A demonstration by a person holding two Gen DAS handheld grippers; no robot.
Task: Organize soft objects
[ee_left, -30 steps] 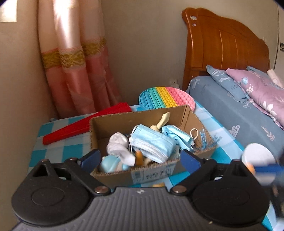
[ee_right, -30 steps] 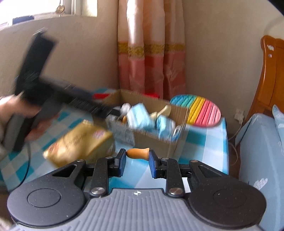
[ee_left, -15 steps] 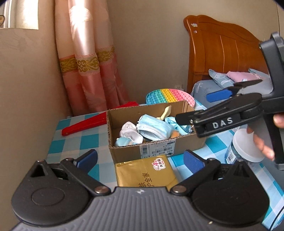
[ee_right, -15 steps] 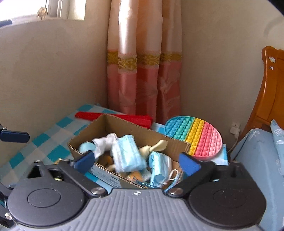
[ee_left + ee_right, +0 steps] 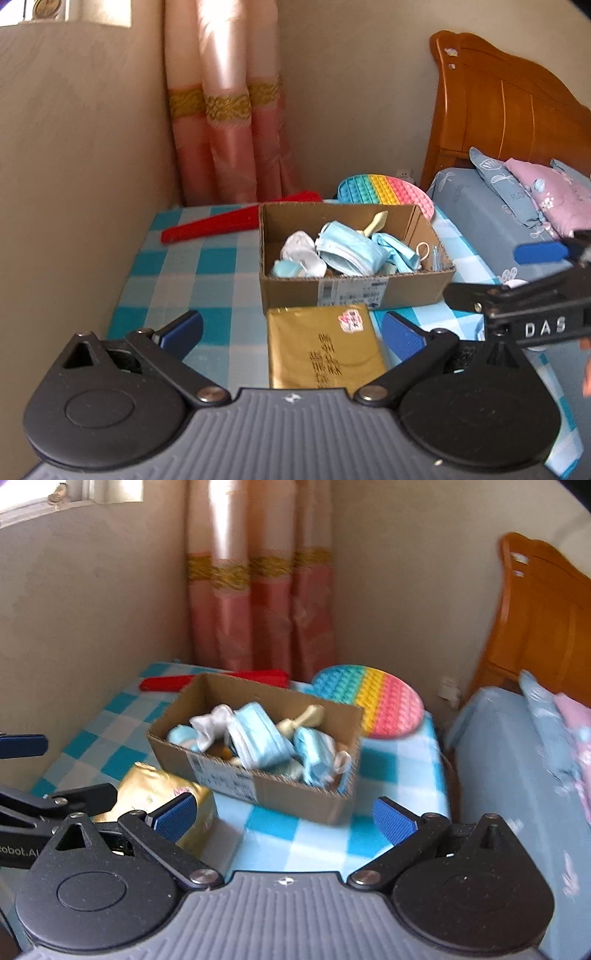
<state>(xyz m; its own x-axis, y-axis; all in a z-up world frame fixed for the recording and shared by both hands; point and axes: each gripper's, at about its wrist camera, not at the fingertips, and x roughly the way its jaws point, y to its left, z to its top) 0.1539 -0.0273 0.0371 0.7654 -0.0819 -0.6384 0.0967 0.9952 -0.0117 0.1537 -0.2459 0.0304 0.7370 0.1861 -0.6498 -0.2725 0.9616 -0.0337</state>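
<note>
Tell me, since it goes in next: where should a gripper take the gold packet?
Probably across the gold packet's two long side edges, coming down from above: it lies flat on the checked cloth, narrower than the left gripper's open jaws.

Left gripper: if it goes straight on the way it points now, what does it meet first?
Most likely the gold packet, which lies flat on the checked tablecloth between the open fingers of the left gripper. The cardboard box comes just behind it. Depth is hard to judge in this view.
</note>
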